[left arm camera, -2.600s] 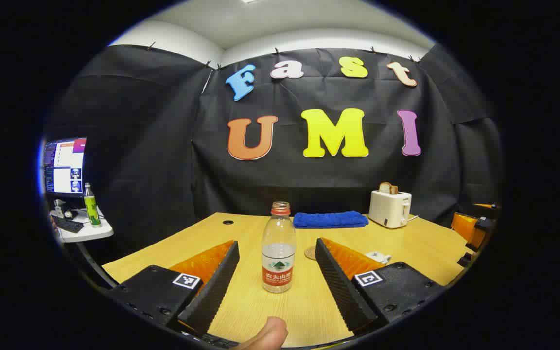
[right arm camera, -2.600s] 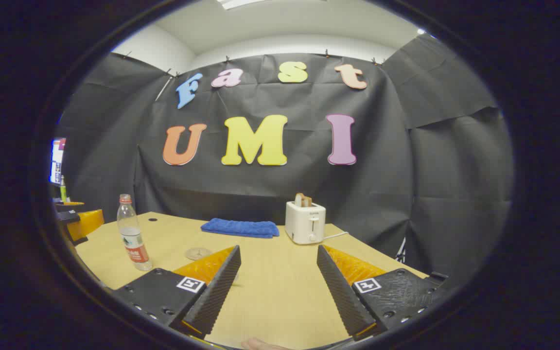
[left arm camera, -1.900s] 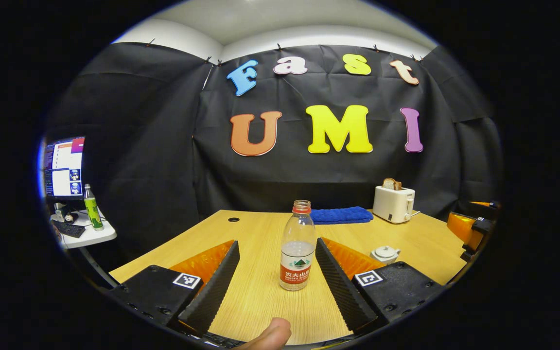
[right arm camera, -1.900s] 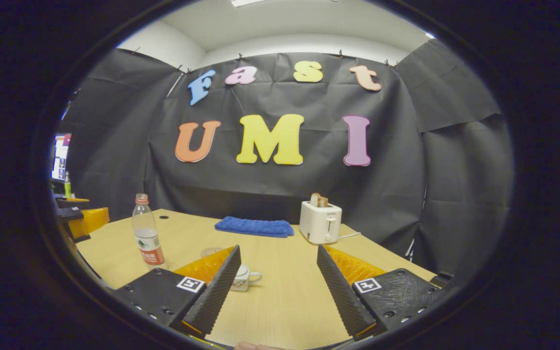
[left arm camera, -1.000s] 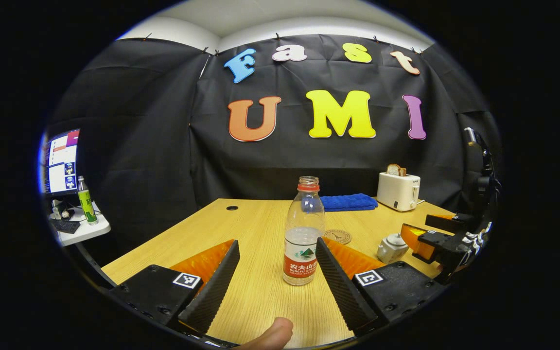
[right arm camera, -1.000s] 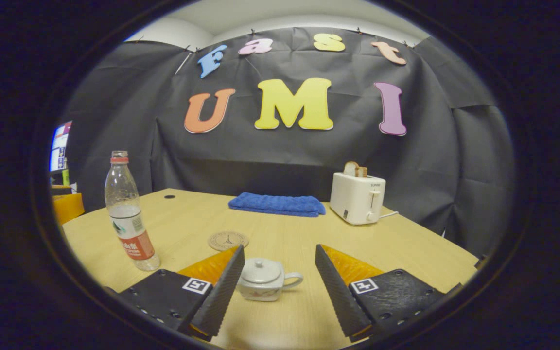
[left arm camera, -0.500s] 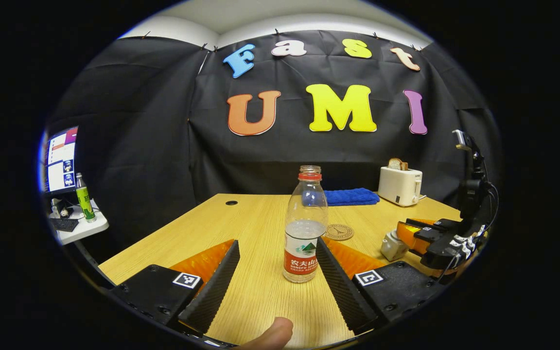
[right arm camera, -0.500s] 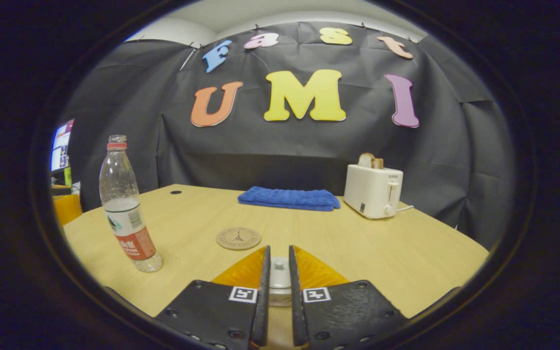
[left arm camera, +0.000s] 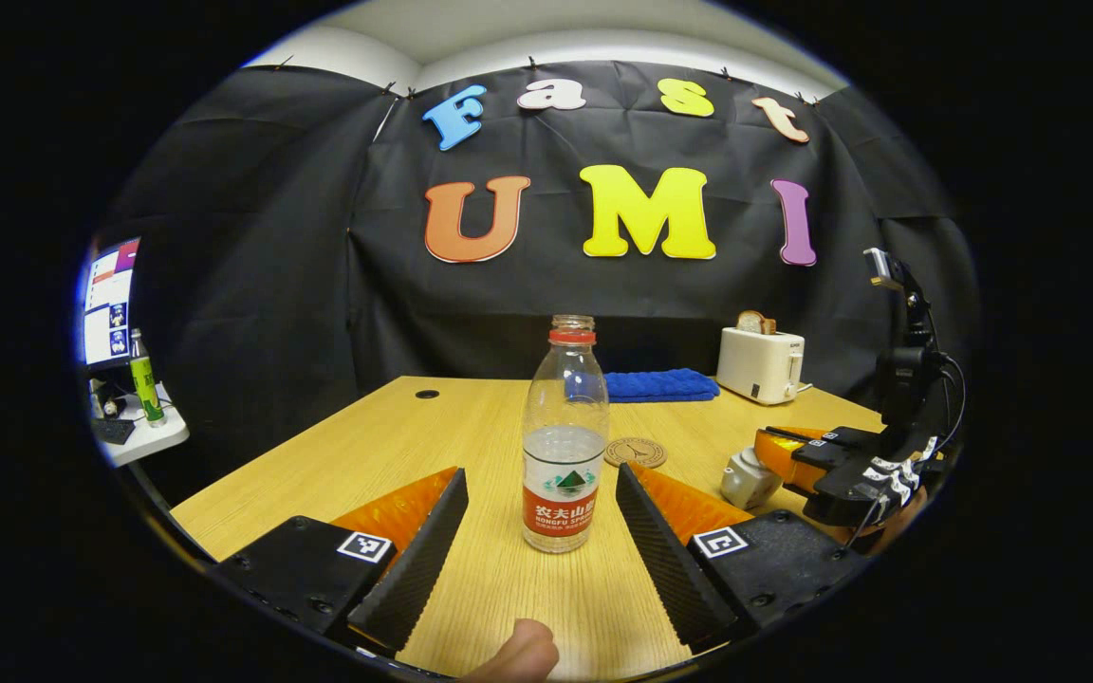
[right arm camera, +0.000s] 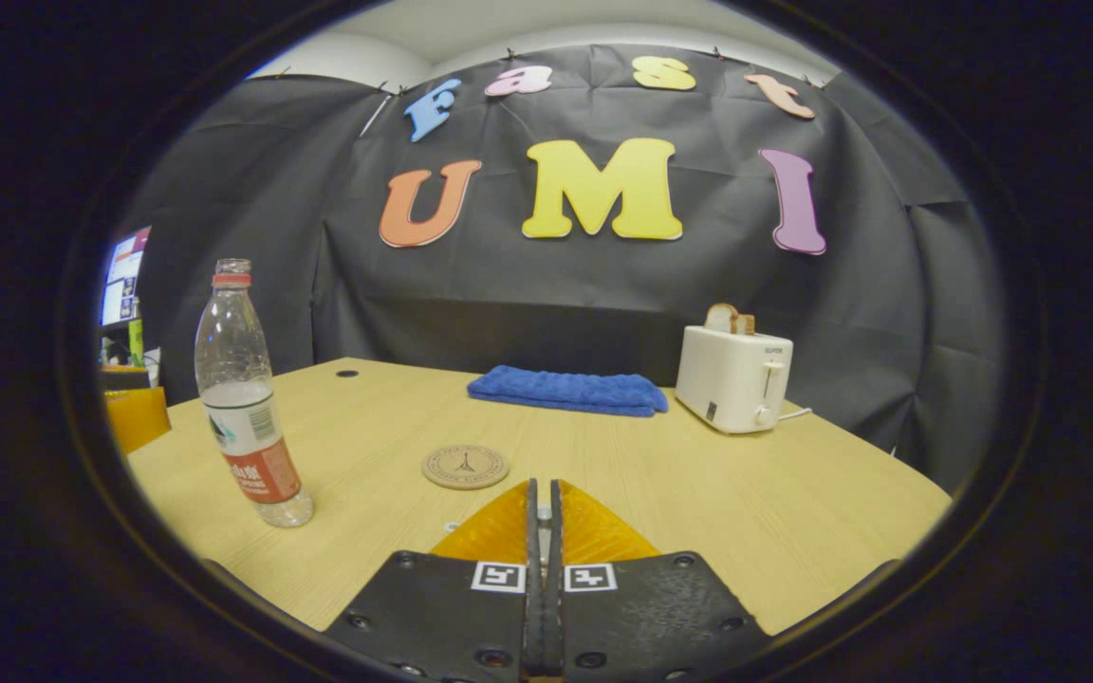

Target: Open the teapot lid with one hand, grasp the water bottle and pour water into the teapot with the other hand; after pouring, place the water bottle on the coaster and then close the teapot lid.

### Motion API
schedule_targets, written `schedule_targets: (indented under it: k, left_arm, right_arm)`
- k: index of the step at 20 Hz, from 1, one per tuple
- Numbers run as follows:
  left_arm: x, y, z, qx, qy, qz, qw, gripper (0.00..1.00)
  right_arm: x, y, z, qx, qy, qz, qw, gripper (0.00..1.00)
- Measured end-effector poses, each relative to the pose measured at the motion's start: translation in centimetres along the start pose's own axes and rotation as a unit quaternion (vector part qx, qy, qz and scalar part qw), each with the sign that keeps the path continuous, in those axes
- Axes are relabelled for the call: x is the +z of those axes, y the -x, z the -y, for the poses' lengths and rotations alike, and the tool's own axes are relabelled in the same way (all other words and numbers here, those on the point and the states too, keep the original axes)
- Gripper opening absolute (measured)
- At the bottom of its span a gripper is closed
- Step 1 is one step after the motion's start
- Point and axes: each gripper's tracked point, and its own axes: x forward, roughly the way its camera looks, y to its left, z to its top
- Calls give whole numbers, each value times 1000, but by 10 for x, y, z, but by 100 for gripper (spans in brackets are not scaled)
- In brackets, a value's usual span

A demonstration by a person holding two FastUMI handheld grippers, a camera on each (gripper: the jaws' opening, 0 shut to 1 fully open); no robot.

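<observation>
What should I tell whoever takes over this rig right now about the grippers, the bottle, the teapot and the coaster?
Left gripper: jaws open, with the water bottle upright and uncapped between them on the table, not gripped.
Right gripper: jaws shut on the lid of the teapot; I cannot tell if it has lifted off.
Coaster: bare, just beyond the bottle.
Done: lid grasped.
Left: raise lid, grip bottle, pour, set bottle on coaster, close lid.
</observation>
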Motion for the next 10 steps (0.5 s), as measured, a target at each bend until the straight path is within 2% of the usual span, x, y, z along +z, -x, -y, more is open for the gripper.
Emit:
schedule_targets:
  k: [3,7,10]
  left_arm:
    - [-7,-8,4,-4,1,-1,1000,99]
    - [-19,-24,11,-22,7,4,1000,99]
    - [-19,-43,10,-25,3,18,1000,99]
  right_arm:
    - [21,6,4,6,0,27,1000,0]
    - [33,11,15,21,-20,28,999,2]
    - [34,20,29,20,-30,28,999,0]
